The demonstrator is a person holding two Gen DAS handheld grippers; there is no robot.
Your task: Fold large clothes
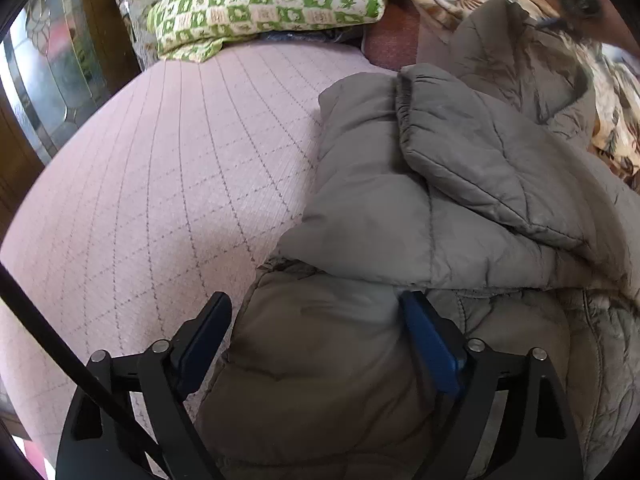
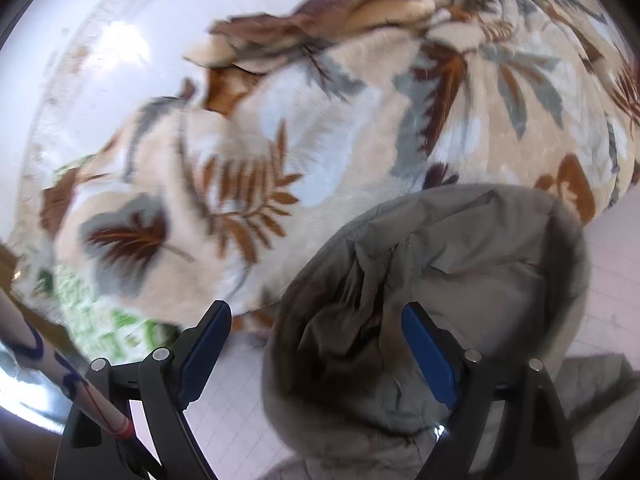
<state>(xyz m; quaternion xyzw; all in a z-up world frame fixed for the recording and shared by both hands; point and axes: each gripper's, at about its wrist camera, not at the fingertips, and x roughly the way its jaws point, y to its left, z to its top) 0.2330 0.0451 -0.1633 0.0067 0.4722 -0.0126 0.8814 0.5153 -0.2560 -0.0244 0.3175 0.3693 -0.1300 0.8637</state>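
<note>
Jacket [image 1: 432,200]: lying half-folded on the bed [image 1: 160,184], bulk running toward 1 o'clock.
Left claw [image 1: 316,340]: gaping wide, straddling the near hem, gripping nothing.
Right claw [image 2: 316,344]: gaping too, jacket bunching between fingers.

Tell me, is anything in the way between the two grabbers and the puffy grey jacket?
No. Nothing visible blocks either one. The puffy grey quilted jacket already bulges between the open fingers of the left gripper, and its fabric sits between the open fingers of the right gripper too.

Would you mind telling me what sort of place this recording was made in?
Probably a bedroom at home: a pink quilted bedspread, a green-checked pillow at its head, and a leaf-print blanket heaped beside the grey padded jacket.
</note>
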